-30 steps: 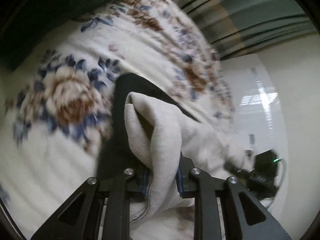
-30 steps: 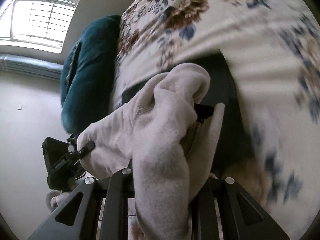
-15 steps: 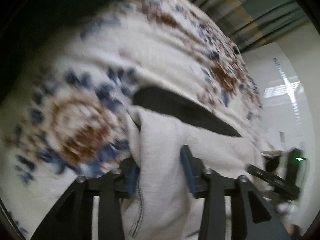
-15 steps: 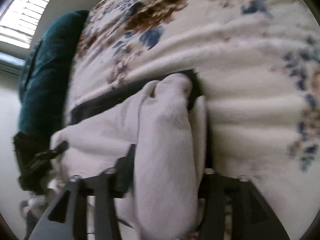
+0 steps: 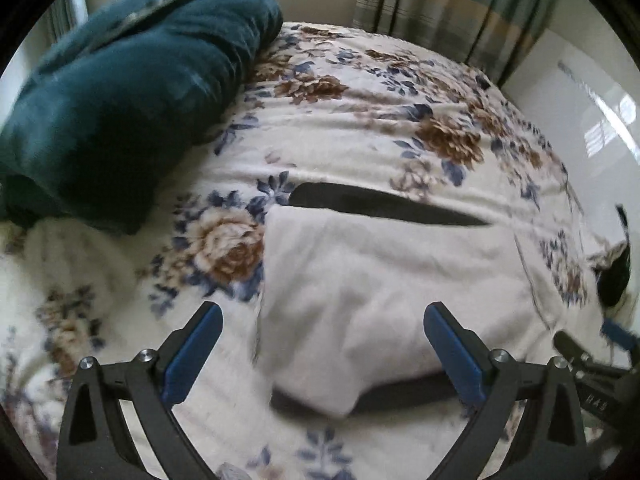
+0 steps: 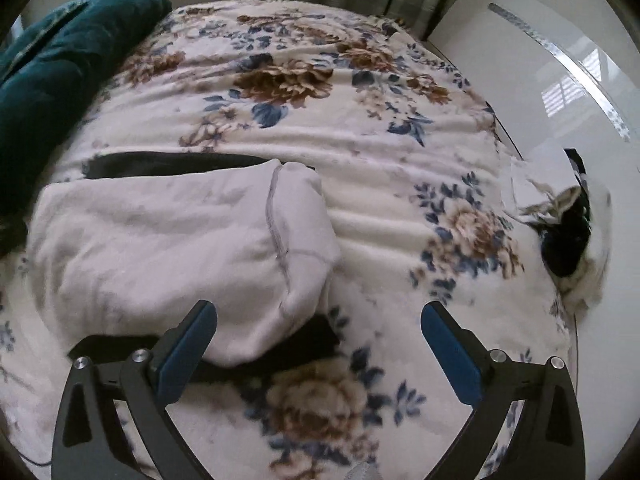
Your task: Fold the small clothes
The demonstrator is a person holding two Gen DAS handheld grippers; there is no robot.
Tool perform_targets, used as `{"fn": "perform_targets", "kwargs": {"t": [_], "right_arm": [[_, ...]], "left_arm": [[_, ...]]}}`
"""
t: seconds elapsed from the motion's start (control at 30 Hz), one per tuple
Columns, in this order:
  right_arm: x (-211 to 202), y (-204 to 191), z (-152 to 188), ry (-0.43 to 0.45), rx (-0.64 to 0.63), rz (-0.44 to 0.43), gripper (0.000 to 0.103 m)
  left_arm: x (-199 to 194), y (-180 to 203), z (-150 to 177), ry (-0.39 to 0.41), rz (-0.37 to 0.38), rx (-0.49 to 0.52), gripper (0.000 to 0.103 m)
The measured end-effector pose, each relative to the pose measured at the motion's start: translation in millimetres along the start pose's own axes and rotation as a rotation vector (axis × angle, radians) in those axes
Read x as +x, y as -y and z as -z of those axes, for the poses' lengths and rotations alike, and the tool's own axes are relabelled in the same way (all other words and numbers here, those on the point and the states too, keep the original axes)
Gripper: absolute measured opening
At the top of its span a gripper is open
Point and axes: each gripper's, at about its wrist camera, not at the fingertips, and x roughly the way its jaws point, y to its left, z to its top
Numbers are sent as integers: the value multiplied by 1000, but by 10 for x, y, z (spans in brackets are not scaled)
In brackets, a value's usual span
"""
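A small off-white fleece garment with black trim point(image 5: 384, 280) lies folded over on the floral bed cover; black bands show at its far edge point(image 5: 376, 204) and near edge. In the right wrist view the garment point(image 6: 172, 248) lies left of centre, a stitched seam on its right end. My left gripper point(image 5: 324, 344) is open and empty, held above the garment's near edge. My right gripper point(image 6: 318, 344) is open and empty, above the garment's near right corner. The right gripper's arm shows at the left wrist view's right edge point(image 5: 580, 364).
A dark teal pillow point(image 5: 120, 92) lies at the bed's far left, also in the right wrist view point(image 6: 52, 64). Another heap of black and white clothing point(image 6: 572, 232) sits at the bed's right edge. Striped curtains point(image 5: 452, 4) and a white glossy floor point(image 6: 540, 80) are beyond.
Both grippers have opened and let go of the garment, which now lies flat and folded on the bed. Both grippers have pulled back and up from it.
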Motion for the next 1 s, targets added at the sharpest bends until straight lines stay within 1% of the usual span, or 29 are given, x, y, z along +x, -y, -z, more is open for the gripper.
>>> {"fn": "perform_targets", "kwargs": {"t": [0.03, 0.1, 0.13, 0.27, 0.37, 0.4, 0.47, 0.53, 0.63, 0.77, 0.93, 1.0], "right_arm": [[-125, 28, 33, 10, 3, 7, 103], [-470, 22, 100, 29, 8, 13, 103], [-574, 27, 126, 32, 8, 15, 103], [-1242, 92, 296, 65, -11, 27, 103], [-1735, 144, 428, 86, -17, 18, 103], [-1919, 171, 486, 91, -16, 14, 103], [-2255, 240, 596, 102, -15, -1, 103], [-2632, 320, 727, 123, -15, -5, 103], [-3120, 444, 897, 144, 0, -19, 103], [-3838, 653, 1141, 188, 21, -17, 103], [-4608, 865, 1368, 237, 18, -32, 103], [-4878, 927, 1448, 262, 10, -29, 103]], "left_arm": [[-152, 31, 33, 9, -20, 7, 103], [-388, 87, 85, 26, -36, 9, 103], [-514, 110, 118, 32, -48, 6, 103], [-1144, 227, 302, 48, -71, 14, 103], [-1550, 336, 435, 57, -70, 29, 103], [-1743, 377, 502, 60, -66, 37, 103], [-1993, 430, 589, 62, -67, 37, 103], [-2313, 484, 711, 61, -58, 39, 103], [-2754, 547, 861, 73, -64, 41, 103], [-3315, 610, 1024, 97, -65, 34, 103], [-4025, 713, 1188, 140, -75, 44, 103], [-4232, 748, 1240, 147, -73, 47, 103]]}}
